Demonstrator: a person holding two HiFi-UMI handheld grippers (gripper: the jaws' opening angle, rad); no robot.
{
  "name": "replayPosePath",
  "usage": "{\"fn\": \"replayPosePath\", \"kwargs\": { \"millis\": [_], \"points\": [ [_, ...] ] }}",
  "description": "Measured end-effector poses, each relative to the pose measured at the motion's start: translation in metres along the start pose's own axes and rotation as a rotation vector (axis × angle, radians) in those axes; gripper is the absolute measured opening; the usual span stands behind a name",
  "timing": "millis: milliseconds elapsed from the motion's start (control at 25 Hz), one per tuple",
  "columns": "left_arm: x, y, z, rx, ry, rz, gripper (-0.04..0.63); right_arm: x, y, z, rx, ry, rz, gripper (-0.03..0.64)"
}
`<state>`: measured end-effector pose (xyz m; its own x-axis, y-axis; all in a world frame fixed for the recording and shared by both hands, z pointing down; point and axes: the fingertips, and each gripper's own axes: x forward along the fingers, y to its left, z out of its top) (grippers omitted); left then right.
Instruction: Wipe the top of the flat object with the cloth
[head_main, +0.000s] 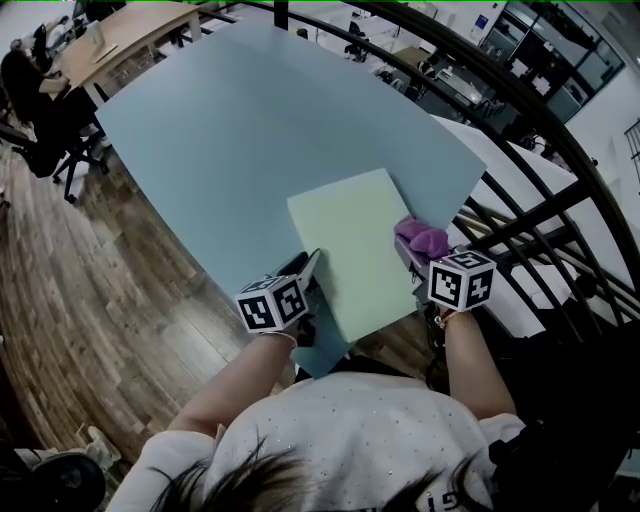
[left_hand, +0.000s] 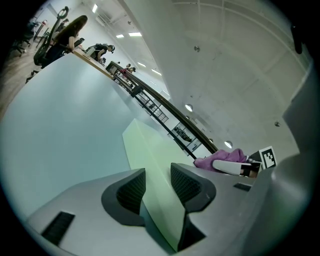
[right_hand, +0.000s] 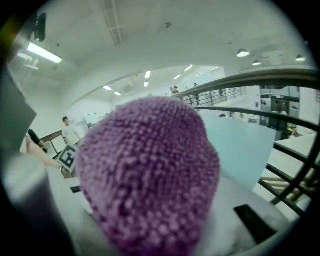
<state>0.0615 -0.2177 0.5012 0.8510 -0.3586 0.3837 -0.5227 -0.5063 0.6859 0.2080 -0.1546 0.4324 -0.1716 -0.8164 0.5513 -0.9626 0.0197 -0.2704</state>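
The pale green flat rectangular board (head_main: 350, 250) lies face up on the near end of a light blue table top (head_main: 230, 130), directly in front of the person. Its long axis runs away from the person and leans a little to the left in the head view. Its near right corner appears to reach past the table's slanting edge. The left gripper (head_main: 306, 268) is clamped on the board's near left edge. In the left gripper view the board's thin edge passes between the two ribbed pads (left_hand: 185, 184), one above the board and one below. The purple knobbly cloth (head_main: 420, 236) sits bunched at the board's right edge, about halfway along it. It is gripped at the tip of the right gripper (head_main: 415, 255), and the right gripper view is filled by the wad of cloth (right_hand: 147, 180), which covers that gripper's jaws. Whether the cloth touches the board cannot be told. The rest of the table top is bare. Brown wood-plank flooring (head_main: 90, 300) lies to the left, and a black metal railing (head_main: 560, 215) curves round behind and to the right of the table. Beyond is an open office with a wooden desk (head_main: 120, 35), seated people at the far left (head_main: 25, 80) and strip lights on a white ceiling (right_hand: 42, 52).
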Motion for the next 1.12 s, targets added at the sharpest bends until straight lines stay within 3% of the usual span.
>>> {"fn": "replayPosePath", "kwargs": {
  "millis": [160, 280, 440, 1120],
  "points": [
    [-0.001, -0.001, 0.002, 0.001, -0.003, -0.004, 0.156, 0.02, 0.101, -0.012, -0.136, 0.066, 0.244, 0.037],
    [0.0, -0.002, 0.003, 0.001, -0.003, -0.005, 0.156, 0.033, 0.153, -0.043, -0.263, 0.183, 0.338, 0.037],
    [0.0, -0.002, 0.003, -0.011, 0.003, -0.017, 0.152, 0.044, 0.156, -0.08, -0.387, 0.311, 0.297, 0.038],
    [0.0, -0.002, 0.0, -0.022, 0.02, -0.03, 0.147, 0.003, 0.023, -0.066, -0.124, 0.252, 0.007, 0.038]
  ]
}}
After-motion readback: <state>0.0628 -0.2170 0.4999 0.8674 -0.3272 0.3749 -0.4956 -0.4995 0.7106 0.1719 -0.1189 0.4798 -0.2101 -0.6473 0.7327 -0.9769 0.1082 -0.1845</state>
